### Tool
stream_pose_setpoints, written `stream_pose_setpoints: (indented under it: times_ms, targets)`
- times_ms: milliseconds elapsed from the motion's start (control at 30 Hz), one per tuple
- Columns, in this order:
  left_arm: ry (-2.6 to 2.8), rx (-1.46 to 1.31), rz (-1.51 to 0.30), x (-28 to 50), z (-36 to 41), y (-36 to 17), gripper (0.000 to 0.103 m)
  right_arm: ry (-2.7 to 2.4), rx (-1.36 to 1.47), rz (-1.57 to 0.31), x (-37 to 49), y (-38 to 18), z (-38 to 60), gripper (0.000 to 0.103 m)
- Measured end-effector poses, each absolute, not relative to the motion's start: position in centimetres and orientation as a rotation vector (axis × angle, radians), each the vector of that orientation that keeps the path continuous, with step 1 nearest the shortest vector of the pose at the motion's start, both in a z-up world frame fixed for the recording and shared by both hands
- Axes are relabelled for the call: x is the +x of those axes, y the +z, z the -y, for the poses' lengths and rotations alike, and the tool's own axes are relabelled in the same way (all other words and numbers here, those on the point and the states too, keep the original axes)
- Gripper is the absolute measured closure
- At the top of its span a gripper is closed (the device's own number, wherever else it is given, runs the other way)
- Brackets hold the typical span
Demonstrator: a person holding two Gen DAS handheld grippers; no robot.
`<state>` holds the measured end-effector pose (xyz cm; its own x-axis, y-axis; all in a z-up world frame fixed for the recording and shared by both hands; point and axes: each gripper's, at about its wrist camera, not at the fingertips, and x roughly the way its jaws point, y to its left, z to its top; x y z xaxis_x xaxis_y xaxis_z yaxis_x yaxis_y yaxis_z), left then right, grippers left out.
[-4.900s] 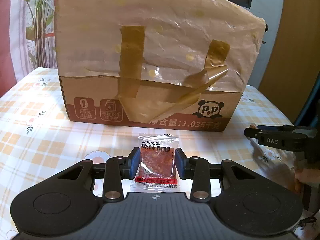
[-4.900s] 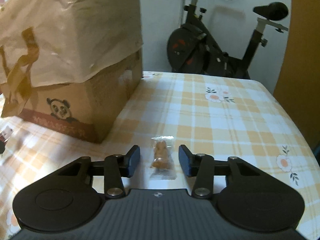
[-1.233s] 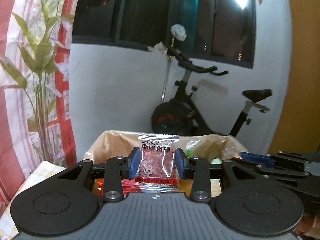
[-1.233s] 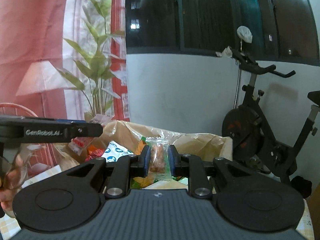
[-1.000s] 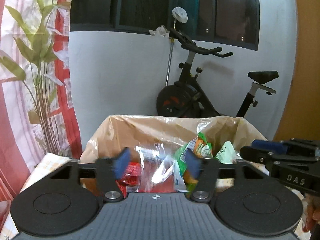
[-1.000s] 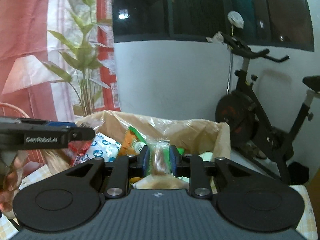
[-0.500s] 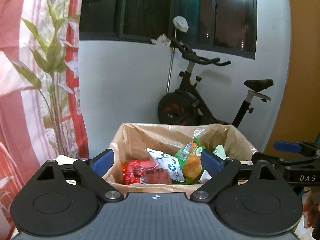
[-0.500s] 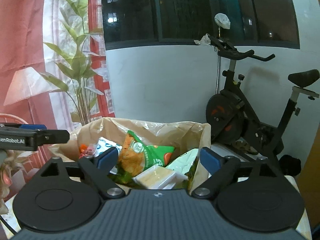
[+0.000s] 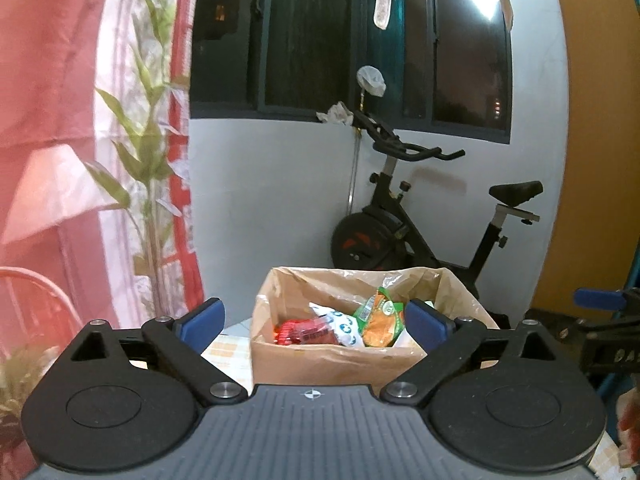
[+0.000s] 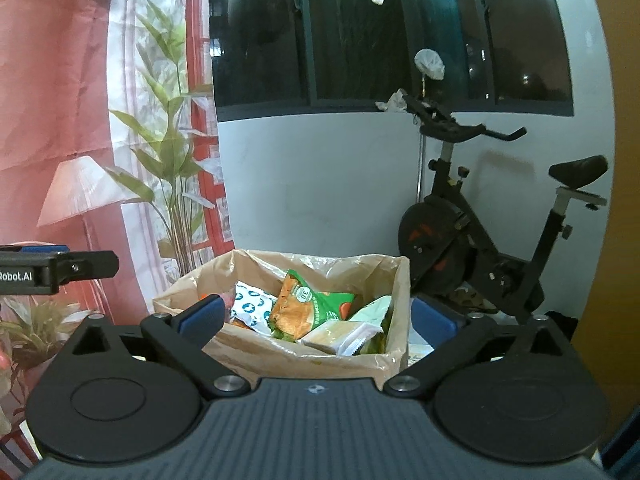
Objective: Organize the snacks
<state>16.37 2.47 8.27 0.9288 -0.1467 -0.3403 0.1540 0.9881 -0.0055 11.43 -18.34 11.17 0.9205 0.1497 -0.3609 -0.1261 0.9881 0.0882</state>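
A cardboard box lined with a tan plastic bag (image 9: 332, 362) stands ahead of me; it also shows in the right wrist view (image 10: 288, 356). It holds several snack packs: a red pack (image 9: 302, 330), a white and blue pack (image 9: 340, 322) and a green and orange pack (image 9: 380, 318). The right wrist view shows the green and orange pack (image 10: 308, 308) and a pale wrapped block (image 10: 340, 336). My left gripper (image 9: 314, 320) is open and empty, above and short of the box. My right gripper (image 10: 316, 318) is open and empty beside it.
An exercise bike (image 9: 424, 232) stands by the white wall behind the box. A bamboo plant (image 10: 172, 184) and red curtain (image 9: 44, 120) are at the left. The checked tablecloth (image 9: 228, 350) shows left of the box. An orange wall (image 9: 592, 160) is at the right.
Both grippers opened and let their snack packets drop into the box. Both have since drawn back and up, so the box looks smaller.
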Motion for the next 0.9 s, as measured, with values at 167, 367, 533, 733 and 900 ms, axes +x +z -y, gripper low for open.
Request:
stream_pose_setpoints:
  times_ms: [167, 367, 533, 733, 900]
  targets:
    - [-0.120, 0.021, -0.329, 13.3, -3.0, 9.2, 0.005, 0.144, 0.090, -0.345, 8.2, 12.5, 17.9, 0.001]
    - [-0.082, 0.027, -0.286, 9.9, -2.7, 10.1, 0.005, 0.127, 0.057, -0.315, 5.3, 13.5, 16.8, 0.001]
    - [-0.069, 0.075, -0.249, 8.5, -2.1, 10.5, 0.005, 0.121, 0.079, -0.316, 4.3, 13.6, 16.8, 0.001]
    - [-0.084, 0.064, -0.244, 8.0, -2.0, 10.7, 0.005, 0.127, 0.078, -0.324, 4.0, 13.7, 16.5, 0.001]
    - [-0.092, 0.052, -0.250, 7.9, -2.1, 10.5, 0.005, 0.126, 0.067, -0.319, 3.7, 13.7, 16.3, 0.001]
